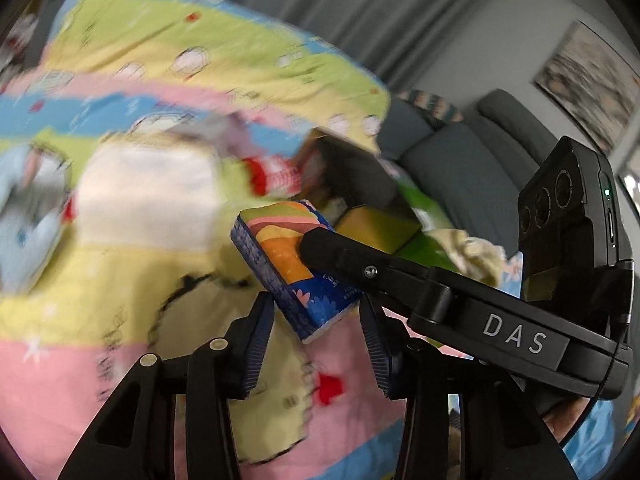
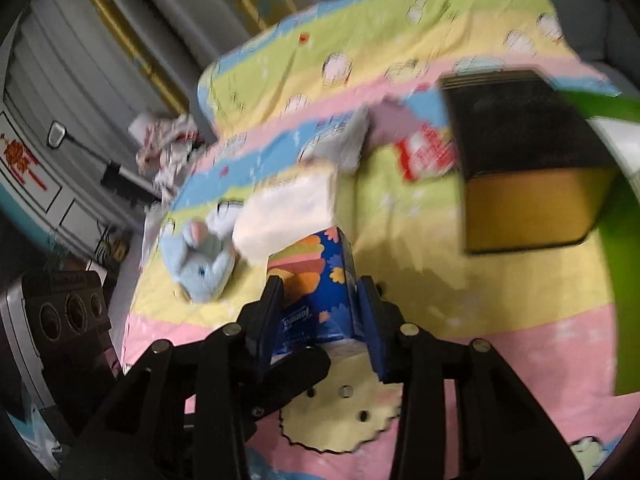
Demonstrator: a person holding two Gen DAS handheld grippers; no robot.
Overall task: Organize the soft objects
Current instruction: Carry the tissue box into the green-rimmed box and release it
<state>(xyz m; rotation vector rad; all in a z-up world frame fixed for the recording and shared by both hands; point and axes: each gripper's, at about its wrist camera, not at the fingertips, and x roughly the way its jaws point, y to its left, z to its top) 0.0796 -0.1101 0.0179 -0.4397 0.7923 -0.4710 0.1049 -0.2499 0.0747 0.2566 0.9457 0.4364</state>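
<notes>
A blue tissue pack [image 1: 296, 276] [image 2: 316, 292] with orange and pink stripes hangs tilted above the colourful quilt [image 1: 80, 360]. My right gripper [image 2: 318, 312] is shut on it, pads pressed on its two sides. In the left wrist view, that gripper reaches in from the right, one finger [image 1: 332, 248] lying across the pack's face. My left gripper [image 1: 318, 340] has the pack's lower end between its pads, which appear to touch both sides. A white soft pack [image 2: 288, 208] [image 1: 148, 196] and a blue plush rabbit [image 2: 204, 264] lie on the quilt behind.
A black box with yellow sides [image 2: 528, 160] [image 1: 360, 184] stands open on the quilt, a red-and-white packet [image 2: 424, 152] and grey cloth [image 2: 348, 140] beside it. Cream cloth [image 1: 476, 252] lies on something green. A grey sofa [image 1: 460, 160] stands beyond the bed.
</notes>
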